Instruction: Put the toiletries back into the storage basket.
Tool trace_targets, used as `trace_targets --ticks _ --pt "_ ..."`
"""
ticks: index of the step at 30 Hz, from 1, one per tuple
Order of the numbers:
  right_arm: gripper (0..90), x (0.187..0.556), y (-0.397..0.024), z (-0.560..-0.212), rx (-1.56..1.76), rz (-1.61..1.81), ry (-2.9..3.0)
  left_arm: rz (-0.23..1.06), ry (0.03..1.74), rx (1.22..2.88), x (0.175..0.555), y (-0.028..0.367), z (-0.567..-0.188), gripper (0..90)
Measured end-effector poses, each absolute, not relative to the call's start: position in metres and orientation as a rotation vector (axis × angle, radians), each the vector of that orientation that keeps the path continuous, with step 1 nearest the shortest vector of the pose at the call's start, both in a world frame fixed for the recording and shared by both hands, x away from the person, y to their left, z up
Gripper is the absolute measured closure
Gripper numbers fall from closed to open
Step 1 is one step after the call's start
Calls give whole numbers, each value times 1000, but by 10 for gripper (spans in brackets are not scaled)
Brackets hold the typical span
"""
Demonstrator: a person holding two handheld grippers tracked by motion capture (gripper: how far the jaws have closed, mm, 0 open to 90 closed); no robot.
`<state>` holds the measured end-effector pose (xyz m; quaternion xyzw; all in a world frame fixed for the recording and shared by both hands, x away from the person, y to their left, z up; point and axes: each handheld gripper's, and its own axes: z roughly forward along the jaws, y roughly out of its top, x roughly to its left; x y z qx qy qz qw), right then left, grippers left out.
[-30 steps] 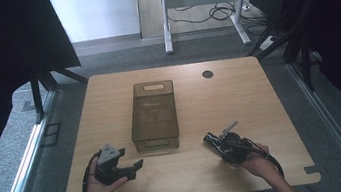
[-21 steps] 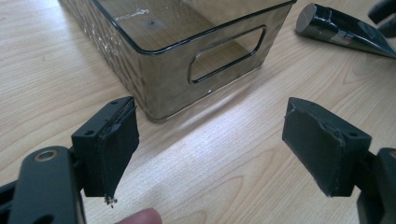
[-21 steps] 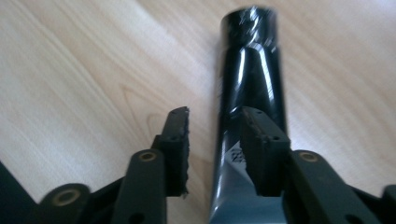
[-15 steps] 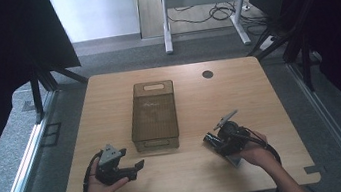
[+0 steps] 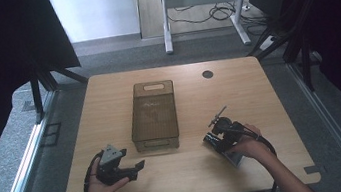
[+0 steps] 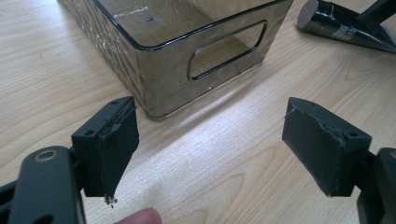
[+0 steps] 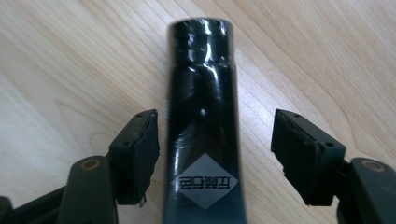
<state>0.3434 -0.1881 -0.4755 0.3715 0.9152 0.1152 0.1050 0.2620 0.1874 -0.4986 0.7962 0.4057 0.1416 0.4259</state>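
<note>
now the right gripper [image 7: 212, 158] has its jaws wide apart. they have just been opening, and a black tube [image 7: 203, 116] lies between them on the table [image 7: 70, 56]. the pads do not touch the tube. it lies flat on the wood, with its round cap end pointing to the top of the right gripper view. in the high view the tube [image 5: 213, 139] is in the lower right part of the table, just right of the bin [image 5: 154, 114].

the left gripper [image 6: 210, 149] has its jaws apart too, with nothing between them. it sits low in the high view [image 5: 140, 166], lower left of the bin. in the left gripper view, the bin's near end with its handle hole [image 6: 226, 49] is at the top, and the tube [image 6: 336, 23] is in the top right corner.

so it looks like the tube has been let go, or is about to be picked up. i cannot tell which. if the tube is to go in the bin, the next move needs the right jaws to close on its middle, lift it, and carry it over the bin's rim. the tube is round and shiny, so it may roll or slip.
</note>
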Motion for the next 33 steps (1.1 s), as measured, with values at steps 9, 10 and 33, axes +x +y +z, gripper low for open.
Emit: trace_targets --ticks 9,10,33 --pt "324 348 -185 -487 1107 297 2741 352 1019 1995 263 188 -500 187" --pt "324 349 -185 -488 1100 295 2746 352 1019 1995 263 188 -500 187" --pt "449 357 -184 -502 1170 237 2807 352 1012 2005 263 188 -501 191"
